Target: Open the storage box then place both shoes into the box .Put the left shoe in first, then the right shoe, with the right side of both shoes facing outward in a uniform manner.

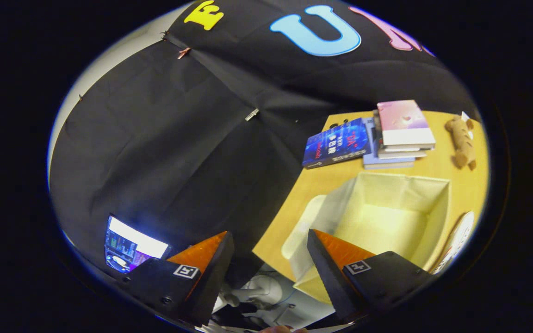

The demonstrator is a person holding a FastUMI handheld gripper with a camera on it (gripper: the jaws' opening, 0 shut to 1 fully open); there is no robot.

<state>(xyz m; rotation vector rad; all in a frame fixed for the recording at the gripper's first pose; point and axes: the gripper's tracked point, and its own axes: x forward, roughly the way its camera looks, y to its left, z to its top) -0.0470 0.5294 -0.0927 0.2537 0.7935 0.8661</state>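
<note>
Hand-held gripper (270, 240): fingers spread wide apart, nothing between them, nothing touching either finger. In the gap below the fingers lies a pale grey-white object (257, 293), possibly a shoe; the view there is too dark and cramped to be sure.

Storage box (437, 208): stands on the table (322, 185) just ahead of the right finger, whose tip overlaps its near rim. The box is cream fabric, open at the top, with its interior bare. A pale flap (301, 231) hangs out at its near left side, close to the right fingertip.

Beyond the box, further along the table: a dark blue book (338, 143) lying flat, and just to its right a stack of books (403, 134) with a pink cover on top. A brown plush toy (461, 141) lies to the right of the stack, apart from it. A round white item (456, 243) shows partly at the box's right side.

Left of the left finger, a lit screen (130, 245) sits against the black cloth wall (164, 138).
</note>
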